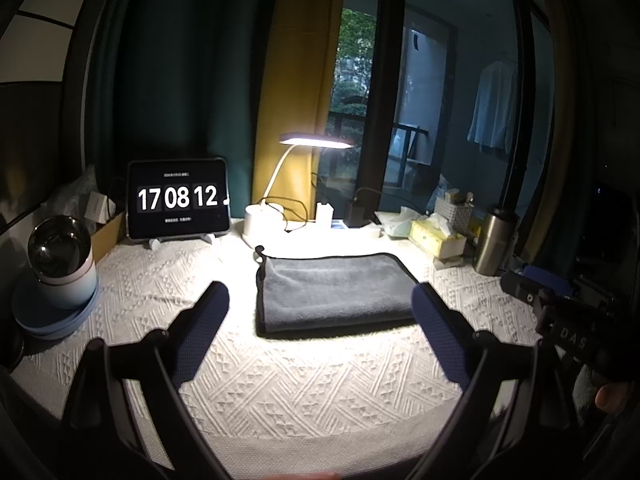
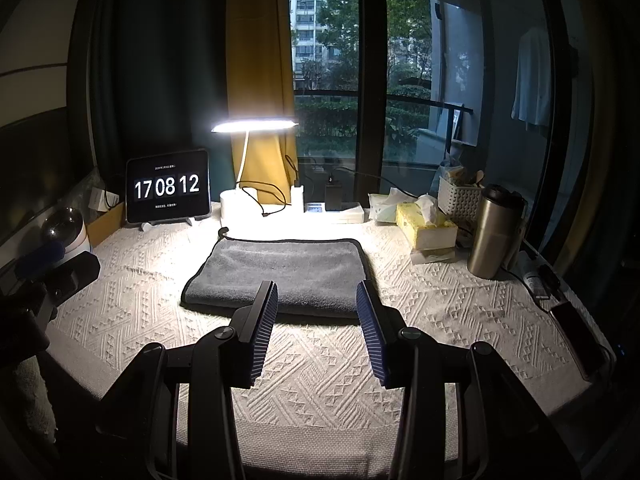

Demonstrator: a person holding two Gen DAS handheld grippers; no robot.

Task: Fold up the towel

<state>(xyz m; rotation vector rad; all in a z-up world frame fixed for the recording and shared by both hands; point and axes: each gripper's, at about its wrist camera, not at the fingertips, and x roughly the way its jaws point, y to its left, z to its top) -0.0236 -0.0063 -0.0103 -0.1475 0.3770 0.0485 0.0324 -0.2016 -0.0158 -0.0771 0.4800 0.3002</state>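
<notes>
A grey towel [image 1: 334, 292] with a dark hem lies folded flat on the white textured tablecloth [image 1: 280, 380]; it also shows in the right wrist view [image 2: 280, 272]. My left gripper [image 1: 320, 298] is open wide and empty, its blue fingertips level with the towel's near edge, held above the table. My right gripper [image 2: 316, 296] is open and empty, its tips over the towel's near right edge. The right gripper's body shows at the far right of the left wrist view [image 1: 560, 304]. The left gripper's body shows at the left of the right wrist view [image 2: 48, 276].
Along the back stand a tablet clock [image 2: 168, 188], a lit desk lamp [image 2: 254, 126], a yellow tissue box [image 2: 426, 226], a white basket [image 2: 460, 198] and a steel tumbler [image 2: 494, 232]. A round device [image 1: 62, 260] on blue plates sits left. A phone [image 2: 576, 336] lies right.
</notes>
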